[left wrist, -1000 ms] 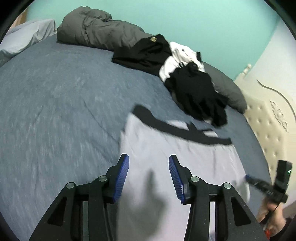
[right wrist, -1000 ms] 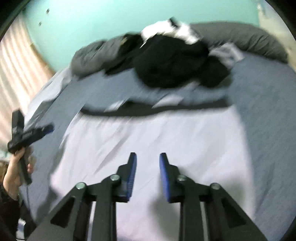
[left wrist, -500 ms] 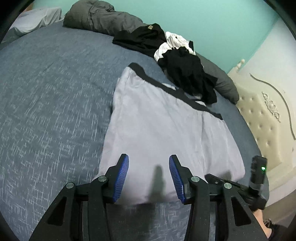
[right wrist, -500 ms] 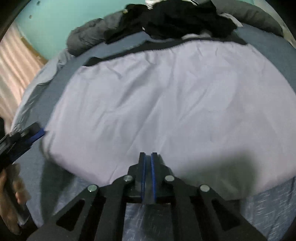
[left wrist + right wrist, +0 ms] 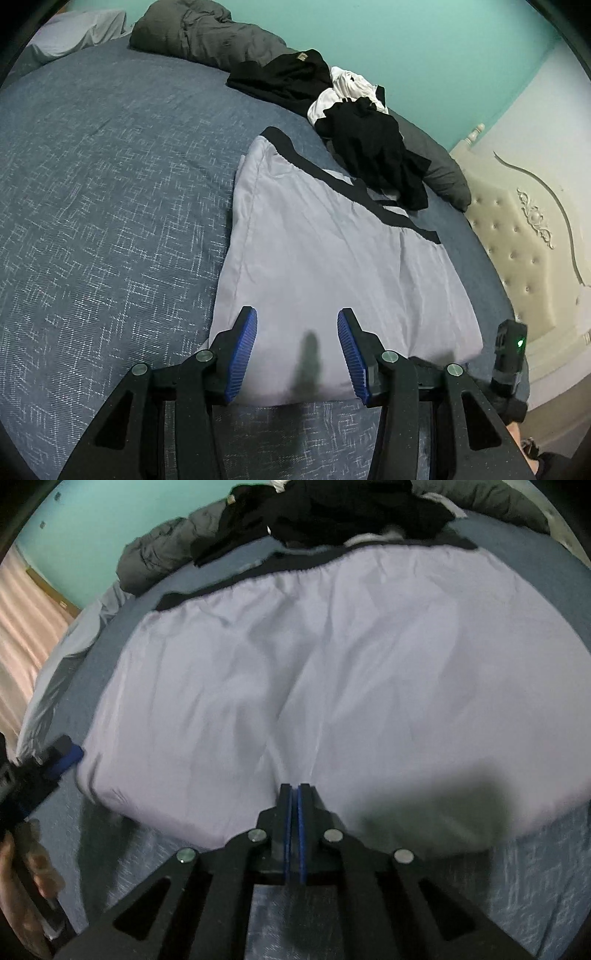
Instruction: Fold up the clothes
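A pair of pale lilac shorts point(image 5: 332, 266) with a black waistband point(image 5: 354, 188) lies spread flat on the blue bedspread point(image 5: 103, 206), waistband toward the far side of the bed and the hem edge nearest the person. The left gripper point(image 5: 297, 354) hangs over the near edge of the shorts at about 6 o'clock in its own view, its blue pads point(image 5: 243, 354) standing roughly half apart with only cloth beneath them and nothing pinched. The right gripper point(image 5: 294, 830) sits at 6 o'clock in its view, over the same near edge; its jaws have just been closing and now stand pressed together, and I cannot tell whether a fold of the shorts is caught between them. Beyond the waistband, toward 12 o'clock, a heap of black and white clothes point(image 5: 354, 125) rests against a grey duvet roll point(image 5: 207, 37). A cream tufted headboard point(image 5: 517, 236) stands at 3 o'clock in the left view.
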The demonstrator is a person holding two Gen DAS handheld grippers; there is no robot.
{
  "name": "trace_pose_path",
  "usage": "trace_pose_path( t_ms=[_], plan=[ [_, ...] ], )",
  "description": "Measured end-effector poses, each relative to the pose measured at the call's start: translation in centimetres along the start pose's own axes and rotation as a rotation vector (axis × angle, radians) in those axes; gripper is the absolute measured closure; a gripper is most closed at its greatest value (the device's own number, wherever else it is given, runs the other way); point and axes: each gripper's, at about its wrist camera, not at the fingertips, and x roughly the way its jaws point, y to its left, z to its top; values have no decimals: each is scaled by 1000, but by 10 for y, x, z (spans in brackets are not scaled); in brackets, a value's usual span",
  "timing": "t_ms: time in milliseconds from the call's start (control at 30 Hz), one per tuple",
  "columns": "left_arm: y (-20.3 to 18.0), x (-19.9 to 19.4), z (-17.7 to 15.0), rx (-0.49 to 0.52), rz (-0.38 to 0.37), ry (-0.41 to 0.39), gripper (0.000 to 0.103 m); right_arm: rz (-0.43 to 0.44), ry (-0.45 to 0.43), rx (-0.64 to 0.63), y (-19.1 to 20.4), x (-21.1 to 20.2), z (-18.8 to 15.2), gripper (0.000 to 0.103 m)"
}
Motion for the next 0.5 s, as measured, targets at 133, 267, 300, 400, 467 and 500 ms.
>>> trace_pose_path(
  t_ms=[133,267,300,400,467,500],
  plan=[
    [4,0,2,-5,-3,1,52,0,-29,8,3,-13,-8,102],
    [7,-3,3,-8,-8,0,50,11,-53,7,9,-16,0,102],
    [7,-5,3,-12,-12,-3,49,9,-55,5,10,-16,4,102],
    [10,-9,4,-28,-22,-14,46,-6,-28,10,8,-9,-4,102],
    [12,-11,5,-36,-22,-16,44,-19,-25,0,5,0,-10,102],
    [14,-11,5,-37,-21,-15,43,-15,-24,7,4,2,-10,102]
  ],
)
